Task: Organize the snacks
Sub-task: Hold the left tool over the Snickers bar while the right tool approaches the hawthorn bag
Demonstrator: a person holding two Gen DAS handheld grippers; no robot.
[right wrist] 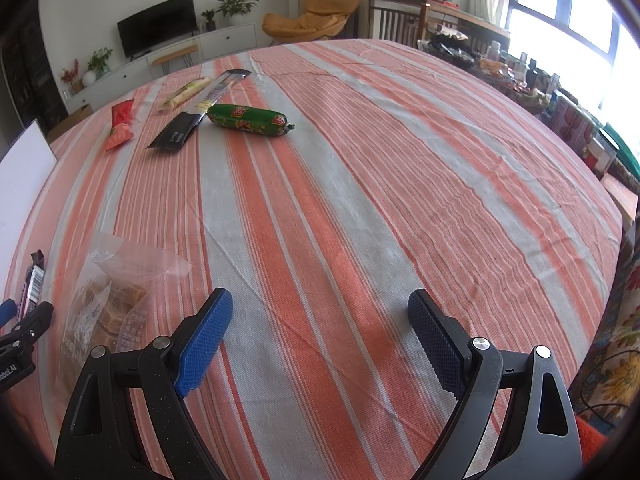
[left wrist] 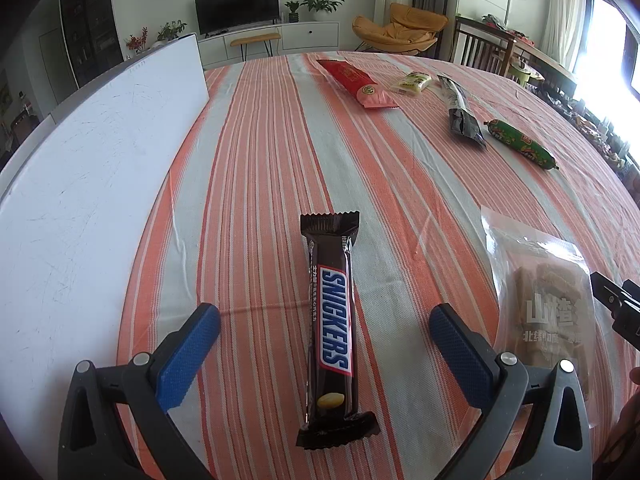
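Both tools are wide open: the left tool point(left wrist: 325, 344) has the Snickers bar point(left wrist: 330, 328) lying untouched between its fingers, pointing to 12 o'clock, and the right tool point(right wrist: 320, 336) holds nothing over the striped table point(right wrist: 360, 184).

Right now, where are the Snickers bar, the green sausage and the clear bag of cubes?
Snickers bar point(left wrist: 332, 316), left wrist view, on the logo mid-wrapper.
Green sausage point(right wrist: 250, 119), right wrist view, middle of its casing.
Clear bag of cubes point(left wrist: 548, 300), left wrist view, on the brown cubes inside.
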